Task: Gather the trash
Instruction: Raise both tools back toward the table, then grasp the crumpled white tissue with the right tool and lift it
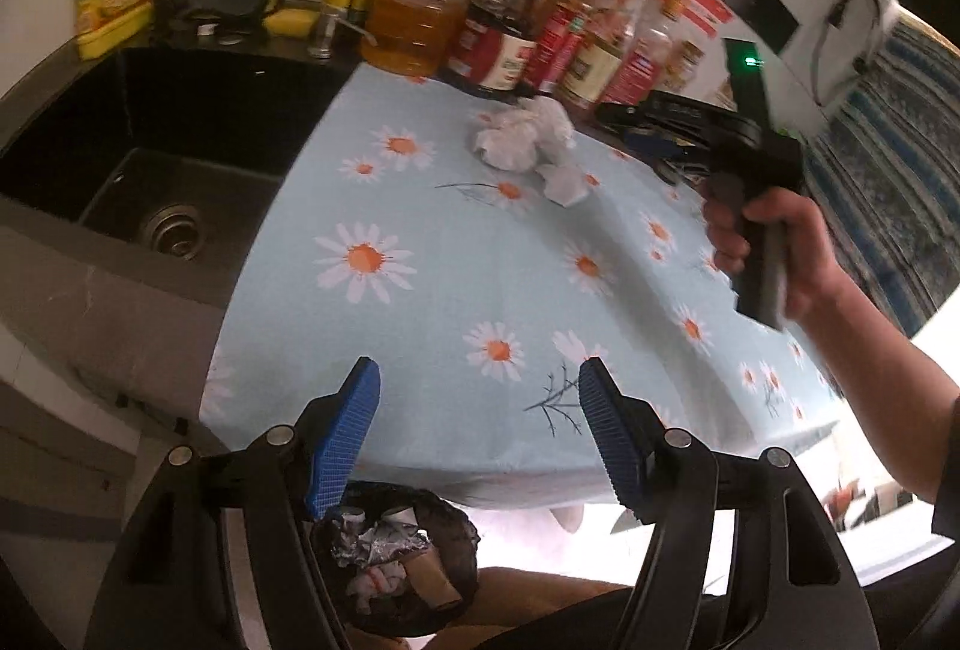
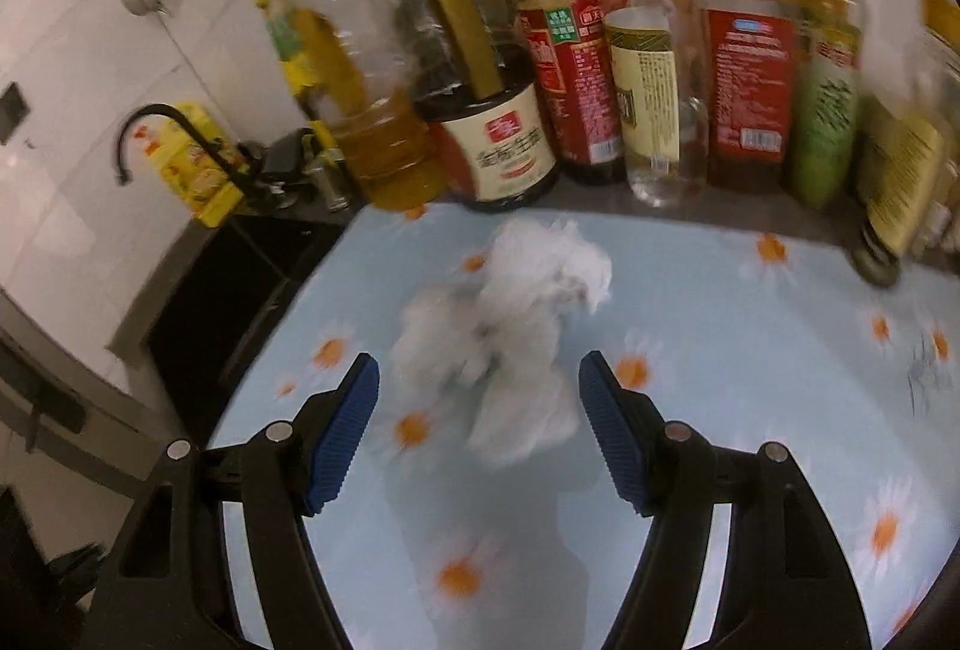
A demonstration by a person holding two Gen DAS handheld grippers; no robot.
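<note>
The desk [image 1: 456, 290] wears a light blue cloth with daisies on it. It is the biggest thing here, so a slip on it matters most. If a claw snags the cloth and tugs, the whole cloth can slide, and the things on it go too.

At 9 o'clock in the left wrist view sits the black sink [image 1: 150, 182]. Paper knocked that way can drop into it and get wet.

At 12 o'clock stands a row of bottles [image 2: 600, 98], close behind the trash. The big oil jug [image 2: 384, 152] and the dark jar [image 2: 498, 140] are the nearest. A reach that goes too far can bump them, and they can tip and spill.

At 6 o'clock in the left wrist view, below the desk edge, is the black trash bag [image 1: 408, 560], with foil and scraps already inside. Its mouth looks small, so a drop from the side can miss.

The crumpled white paper [image 2: 516, 326] lies on the cloth at about 12 o'clock from the right claw [image 2: 479, 392], just ahead of its blue pads. It is light and loose, in more than one clump, so a pinch can catch only part, or push it away.

The right claw is about halfway open and holds nothing. The picture is blurry, so aim may be off.

The left claw [image 1: 479, 392] is also about halfway open and empty, over the near desk edge.
</note>
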